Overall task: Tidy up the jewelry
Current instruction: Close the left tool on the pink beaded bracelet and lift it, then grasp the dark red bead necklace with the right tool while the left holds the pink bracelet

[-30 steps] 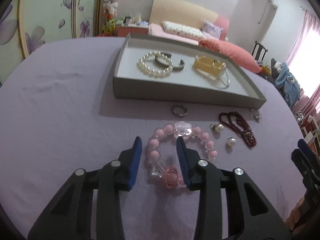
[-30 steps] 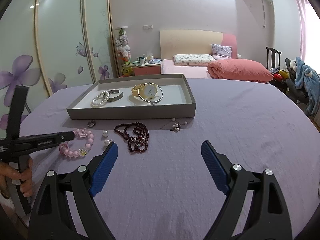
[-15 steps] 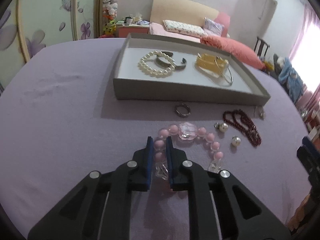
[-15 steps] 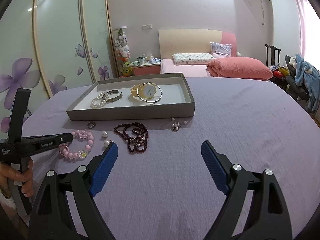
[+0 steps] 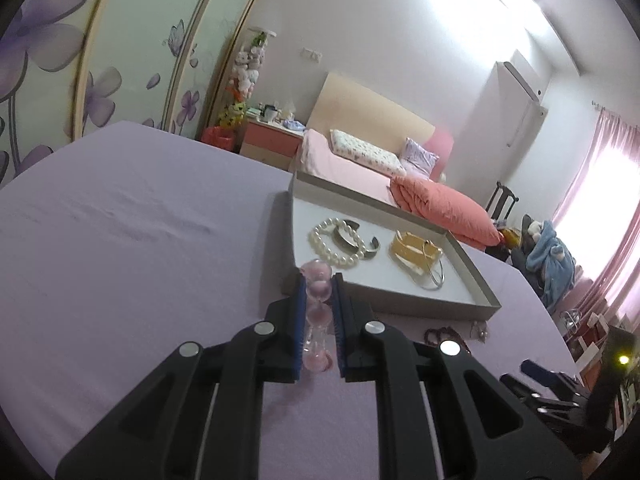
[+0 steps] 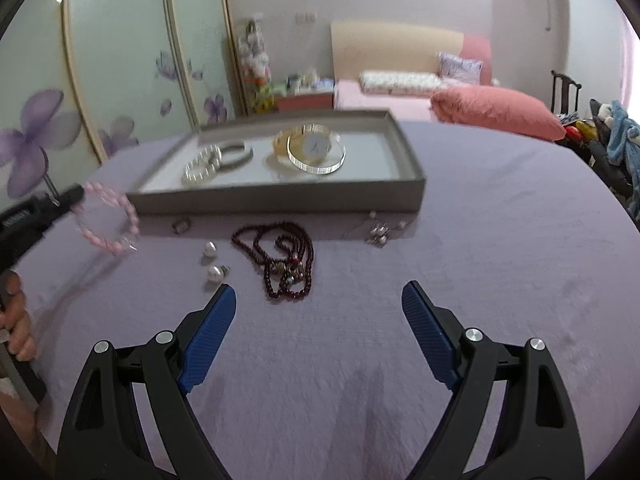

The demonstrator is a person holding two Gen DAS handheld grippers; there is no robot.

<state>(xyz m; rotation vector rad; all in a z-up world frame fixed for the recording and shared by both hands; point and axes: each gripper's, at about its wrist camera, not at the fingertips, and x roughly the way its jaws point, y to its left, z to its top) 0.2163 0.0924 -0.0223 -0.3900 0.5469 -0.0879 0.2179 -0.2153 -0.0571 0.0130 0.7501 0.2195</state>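
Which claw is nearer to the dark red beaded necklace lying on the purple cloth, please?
Right. The right claw hangs open just short of the dark red beaded necklace, which lies ahead of its left finger. The left claw is off to the side, holding the pink beaded bracelet.

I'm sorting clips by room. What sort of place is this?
A bedroom, most likely: a bed with pillows and a pink quilt at the back, a flower-painted wardrobe, and a nightstand beside the bed.
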